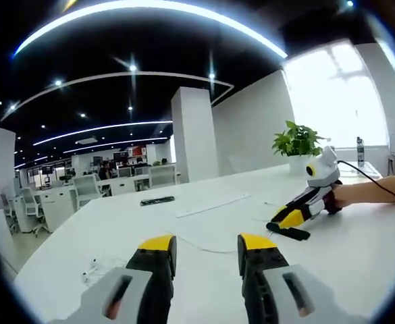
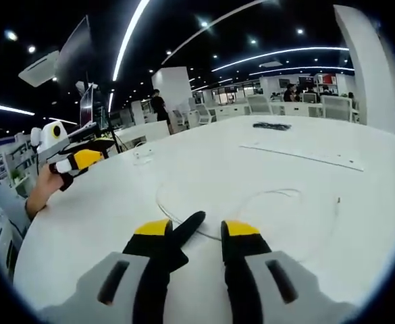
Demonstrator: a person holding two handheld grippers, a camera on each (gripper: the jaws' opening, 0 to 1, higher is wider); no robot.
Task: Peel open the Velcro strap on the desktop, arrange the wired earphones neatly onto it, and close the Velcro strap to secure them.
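The black Velcro strap lies on the white table, against the inner side of my right gripper's left jaw; the jaws stand apart. In the left gripper view the strap shows under the tips of the right gripper, which a hand holds. The white earphone cable loops loosely over the table ahead of the right jaws. It also runs past my open left gripper, with the earbuds at its left. Across the table a hand holds the left gripper.
A black flat object and a long white strip lie farther out on the table. A potted plant and a bottle stand by the window. Office desks, chairs and people fill the background.
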